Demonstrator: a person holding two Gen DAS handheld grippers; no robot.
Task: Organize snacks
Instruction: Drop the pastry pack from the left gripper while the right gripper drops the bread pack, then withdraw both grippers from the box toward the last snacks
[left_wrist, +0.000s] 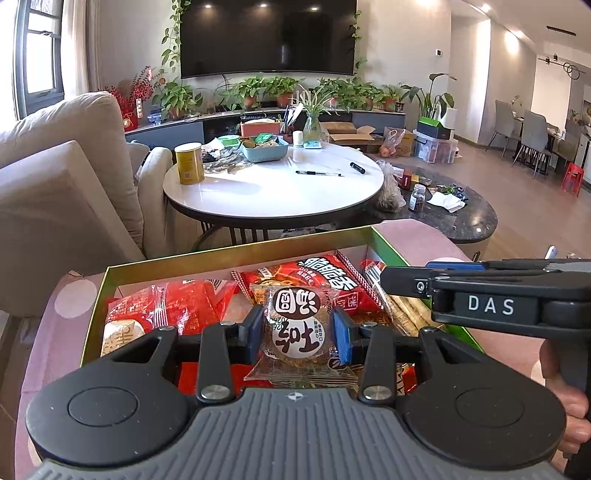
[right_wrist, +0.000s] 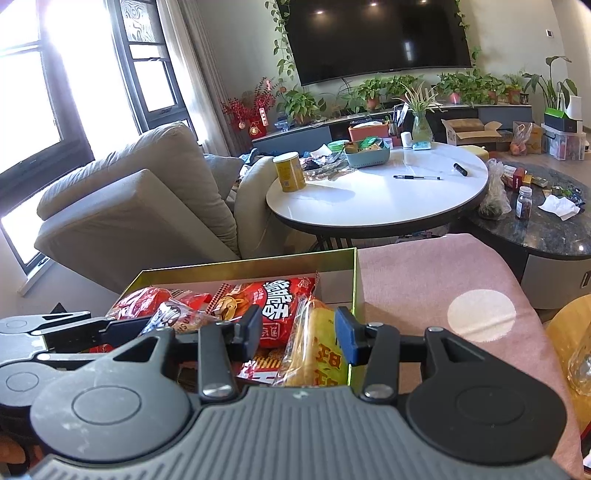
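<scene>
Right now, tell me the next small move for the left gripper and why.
Probably lower the round pastry packet slightly and open the jaws. The left gripper holds it between its blue pads, directly above the red snack bags already lying in the green box. The right gripper is busy with a yellow packet along the box's right side, so keep left of it.

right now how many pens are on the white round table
2. A long thin pen lies near the middle of the white table; a short black marker-like one lies to its right, nearer the edge. More could be hidden in the clutter at the back.
</scene>
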